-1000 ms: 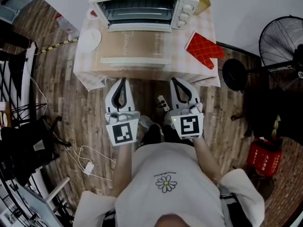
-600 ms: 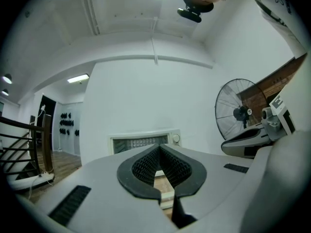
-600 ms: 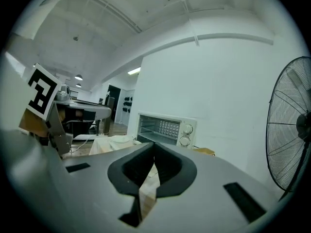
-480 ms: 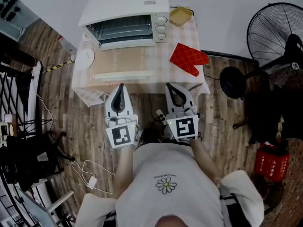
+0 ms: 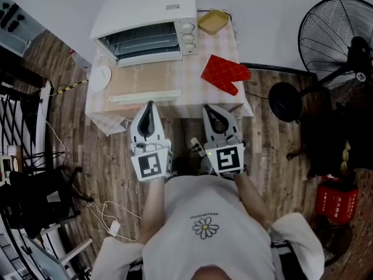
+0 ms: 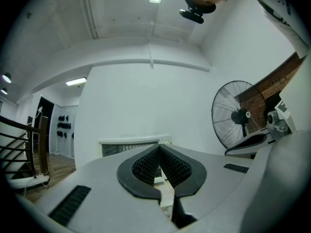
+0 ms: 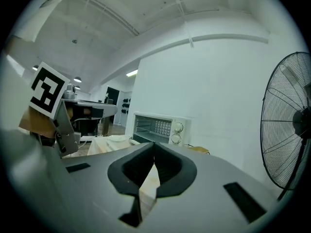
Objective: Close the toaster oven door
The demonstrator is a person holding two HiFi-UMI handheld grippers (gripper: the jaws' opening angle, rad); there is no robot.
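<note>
We hold both tools at the near edge of the checked-cloth tabletop, touching nothing. Left tool: jaws closed tip to tip, nothing between them. Right tool: likewise closed and empty. The white box-shaped toaster oven stands ahead of the left tool, at the tabletop's far side. We note its glass drop-down door lies folded flat, open, its handle edge just ahead of the left tool's tip. A red quilted oven mitt lies just ahead of the right tool.
</note>
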